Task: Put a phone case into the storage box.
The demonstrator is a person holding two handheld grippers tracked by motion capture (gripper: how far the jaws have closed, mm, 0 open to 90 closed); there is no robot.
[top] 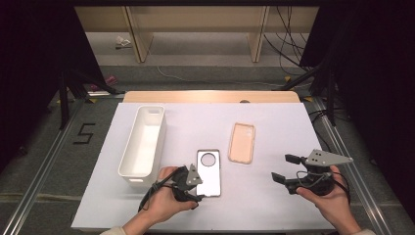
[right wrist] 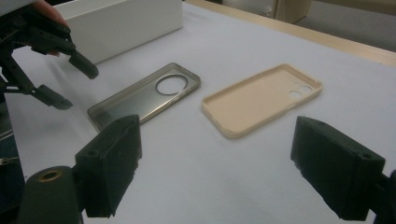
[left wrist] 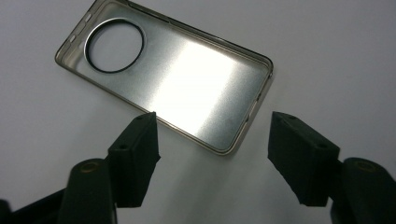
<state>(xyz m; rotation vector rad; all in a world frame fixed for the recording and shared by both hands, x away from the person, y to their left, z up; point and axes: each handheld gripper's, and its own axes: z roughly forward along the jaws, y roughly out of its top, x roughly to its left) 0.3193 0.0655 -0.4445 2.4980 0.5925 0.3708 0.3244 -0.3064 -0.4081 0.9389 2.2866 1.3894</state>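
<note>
Left tongs point(left wrist: 212, 140) gaping over metallic phone case point(left wrist: 173, 84), right tongs point(right wrist: 233, 163) gaping empty; both cases, beige case point(right wrist: 261, 100) included, lying outside white bin point(top: 143, 144), apparently unstarted.

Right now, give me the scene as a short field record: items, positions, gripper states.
surface: white table
bin: white rectangular bin, far left, looks empty
case 1: metallic phone case, centre, inner side up, round camera hole at far end
case 2: beige phone case, right of case 1, apart from it
left gripper: jaws open at case 1's near end
right gripper: jaws open, holding nothing
</note>
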